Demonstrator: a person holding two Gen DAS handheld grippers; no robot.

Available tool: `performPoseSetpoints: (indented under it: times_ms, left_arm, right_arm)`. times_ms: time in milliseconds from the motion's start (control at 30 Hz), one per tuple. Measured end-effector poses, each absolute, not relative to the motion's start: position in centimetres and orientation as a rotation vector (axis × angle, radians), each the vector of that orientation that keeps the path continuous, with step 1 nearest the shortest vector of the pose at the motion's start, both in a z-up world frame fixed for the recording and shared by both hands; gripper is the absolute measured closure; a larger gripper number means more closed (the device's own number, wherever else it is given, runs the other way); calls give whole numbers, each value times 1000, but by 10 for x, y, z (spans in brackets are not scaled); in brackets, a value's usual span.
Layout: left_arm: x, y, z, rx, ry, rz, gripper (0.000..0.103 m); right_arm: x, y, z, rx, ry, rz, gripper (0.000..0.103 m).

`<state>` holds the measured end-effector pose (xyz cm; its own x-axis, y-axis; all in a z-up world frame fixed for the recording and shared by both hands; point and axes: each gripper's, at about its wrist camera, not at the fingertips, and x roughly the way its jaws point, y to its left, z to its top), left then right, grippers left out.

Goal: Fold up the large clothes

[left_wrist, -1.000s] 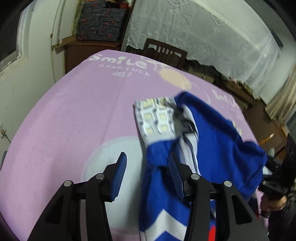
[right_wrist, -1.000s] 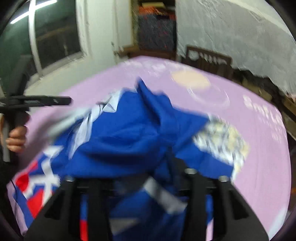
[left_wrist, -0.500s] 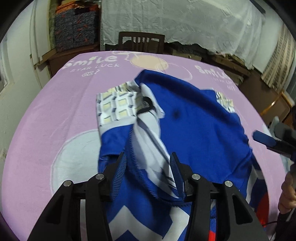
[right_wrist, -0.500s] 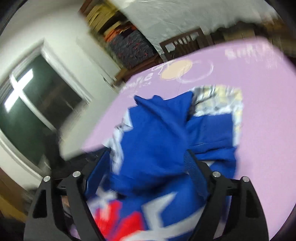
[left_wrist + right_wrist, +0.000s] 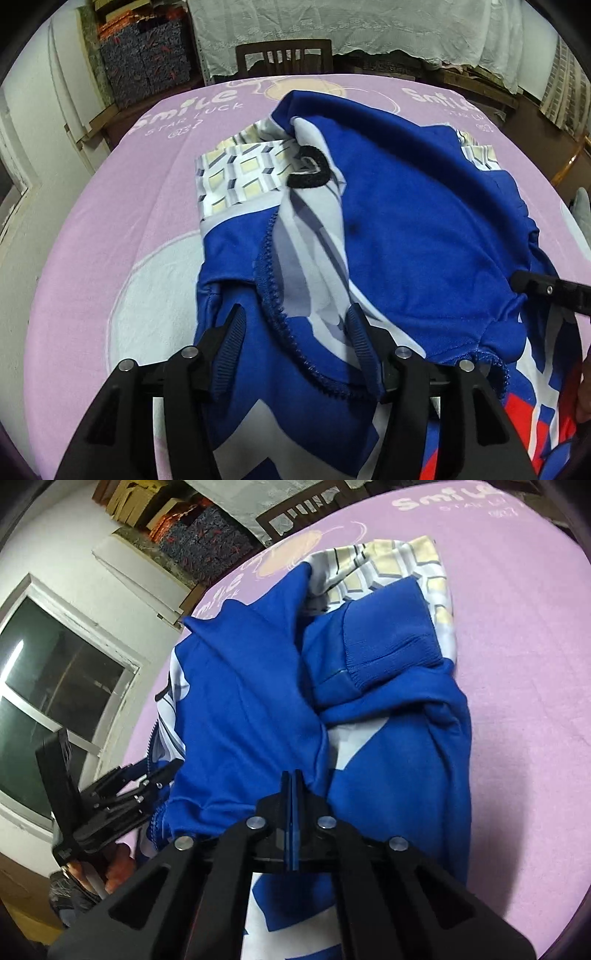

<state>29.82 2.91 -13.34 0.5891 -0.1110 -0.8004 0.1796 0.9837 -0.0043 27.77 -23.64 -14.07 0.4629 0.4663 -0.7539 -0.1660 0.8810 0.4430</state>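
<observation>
Since a moment ago the right gripper (image 5: 291, 786) has closed, its fingers now pressed together on a fold of the blue jacket (image 5: 424, 229). The jacket lies crumpled on the lilac sheet (image 5: 110, 221) (printed "Smile"). The left gripper (image 5: 295, 332) stays spread, its fingers straddling the jacket's zipper edge (image 5: 271, 280)

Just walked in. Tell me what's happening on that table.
A person with a handheld gripper in each hand is folding a blue jacket on a table under a purple cloth. The right gripper is shut on a bunched fold of the blue fabric. The left gripper is open, its fingers straddling the toothed zipper edge. The jacket is still rumpled, not yet a neat fold.
</observation>
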Motion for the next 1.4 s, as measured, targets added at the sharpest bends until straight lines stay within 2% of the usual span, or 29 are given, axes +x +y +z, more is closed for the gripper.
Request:
performPoseSetpoints:
  times_ms: [133, 200, 333, 567, 667, 700, 800, 1067, 1133, 1200, 1400]
  left_arm:
    - [281, 32, -108, 78, 841, -179, 46]
    - [276, 24, -91, 87, 787, -210, 46]
    - [288, -2, -73, 91, 752, -296, 46]
    - [330, -24, -121, 109, 899, -300, 45]
    - [327, -23, -127, 136, 875, -303, 44]
    - [326, -26, -129, 152, 867, -298, 43]
    - [319, -33, -132, 204, 834, -278, 42]
    - [309, -28, -125, 203, 823, -264, 40]
    - [302, -26, -119, 200, 798, -263, 40]
    - [297, -23, -113, 192, 780, -262, 40]
    - [290, -17, -113, 188, 775, -256, 40]
  right_arm:
    - [267, -233, -135, 263, 997, 368, 103]
    - [261, -232, -123, 239, 942, 353, 97]
    - [271, -215, -95, 247, 879, 425, 97]
    - [336, -187, -102, 277, 904, 448, 97]
    - [352, -203, -123, 332, 930, 392, 97]
    - [354, -208, -129, 346, 940, 373, 102]
    - [358, -230, -147, 447, 959, 401, 103]
    - [343, -241, -136, 410, 938, 350, 103]
    - [331, -242, -127, 404, 904, 351, 95]
    - [316, -242, -119, 398, 875, 376, 93]
    - [286, -217, -112, 337, 854, 461, 90]
